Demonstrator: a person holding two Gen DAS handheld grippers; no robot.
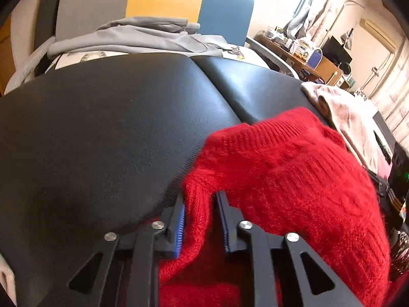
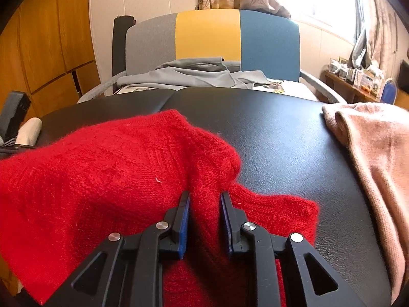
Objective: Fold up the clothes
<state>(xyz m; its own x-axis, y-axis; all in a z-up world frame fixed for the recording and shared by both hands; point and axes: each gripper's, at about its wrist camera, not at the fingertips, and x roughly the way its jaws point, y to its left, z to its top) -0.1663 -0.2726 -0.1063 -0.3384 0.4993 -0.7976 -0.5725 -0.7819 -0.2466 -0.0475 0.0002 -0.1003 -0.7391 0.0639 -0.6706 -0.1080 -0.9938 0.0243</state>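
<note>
Both grippers, left gripper (image 1: 199, 199) and right gripper (image 2: 204, 199), pinch folds of the red sweater (image 2: 115, 168); fuzzy knit could slip free or stretch unevenly when lifted.

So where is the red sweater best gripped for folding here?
At its near edge, coming from the near side, as both do now: left gripper and right gripper each pinch a raised ridge of the red sweater. The knit bunches into folds that fit between the pads.
</note>
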